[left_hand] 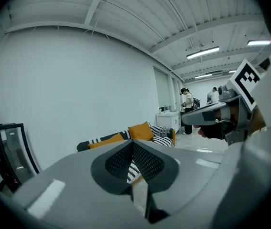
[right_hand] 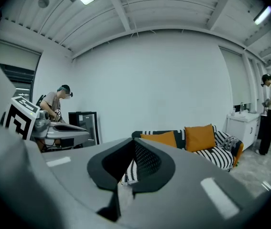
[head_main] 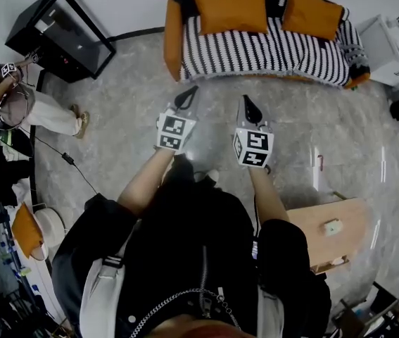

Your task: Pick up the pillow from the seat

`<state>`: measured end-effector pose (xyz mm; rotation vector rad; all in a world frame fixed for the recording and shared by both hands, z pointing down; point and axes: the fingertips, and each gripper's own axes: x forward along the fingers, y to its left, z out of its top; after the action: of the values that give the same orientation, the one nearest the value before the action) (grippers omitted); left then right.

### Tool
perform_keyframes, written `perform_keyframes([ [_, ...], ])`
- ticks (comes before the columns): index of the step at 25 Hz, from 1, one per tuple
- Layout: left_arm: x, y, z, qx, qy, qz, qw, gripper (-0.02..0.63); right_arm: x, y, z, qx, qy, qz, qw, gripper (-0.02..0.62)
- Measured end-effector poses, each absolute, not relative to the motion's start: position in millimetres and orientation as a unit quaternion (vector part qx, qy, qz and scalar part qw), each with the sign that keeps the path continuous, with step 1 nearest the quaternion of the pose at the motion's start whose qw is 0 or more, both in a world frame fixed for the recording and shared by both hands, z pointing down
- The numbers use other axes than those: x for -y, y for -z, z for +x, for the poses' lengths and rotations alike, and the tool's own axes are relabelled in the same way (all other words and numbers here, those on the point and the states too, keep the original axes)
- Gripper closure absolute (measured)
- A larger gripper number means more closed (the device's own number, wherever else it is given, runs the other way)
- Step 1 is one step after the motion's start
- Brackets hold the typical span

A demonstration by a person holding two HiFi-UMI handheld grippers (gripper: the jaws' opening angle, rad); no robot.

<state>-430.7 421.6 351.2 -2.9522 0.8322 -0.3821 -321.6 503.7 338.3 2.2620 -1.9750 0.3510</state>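
No words, numbers or brand names can be read anywhere. The only printed marks are black-and-white square patterns on the left cube (head_main: 173, 131) of the left claw (head_main: 186, 98) and on the right cube (head_main: 254, 148) of the right claw (head_main: 250, 108). They are blocky code squares, not letters.

Sofa (head_main: 269, 51): blk/wht stripes, orange end panel. Pillow (head_main: 231, 10) and 2nd pillow (head_main: 313, 14): plain orange, no pattern. Floor (head_main: 129, 139): grey, marbled. Cabinet (head_main: 58, 37): blk. Table (head_main: 312, 224): pale wood. Jacket (head_main: 192, 224): blk.
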Motion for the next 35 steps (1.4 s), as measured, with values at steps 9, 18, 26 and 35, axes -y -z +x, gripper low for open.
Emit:
perform_keyframes([
  [9, -417, -357, -433, -0.276, 0.129, -0.952, 0.018, 0.595, -501, -350, -319, 0.658, -0.132, 0.738, 0.067, 0.594],
  [18, -380, -370, -399, -0.275, 0.130, -0.953, 0.007, 0.595, -468, -363, -286, 0.657, -0.139, 0.737, 0.074, 0.594],
  [26, -309, -376, -329, -0.277, 0.123, -0.953, -0.009, 0.595, -402, -366, -224, 0.657, -0.141, 0.736, 0.085, 0.594],
  [35, -210, -379, -236, -0.274, 0.118, -0.954, -0.026, 0.595, -308, -360, -133, 0.651, -0.145, 0.738, 0.100, 0.594],
])
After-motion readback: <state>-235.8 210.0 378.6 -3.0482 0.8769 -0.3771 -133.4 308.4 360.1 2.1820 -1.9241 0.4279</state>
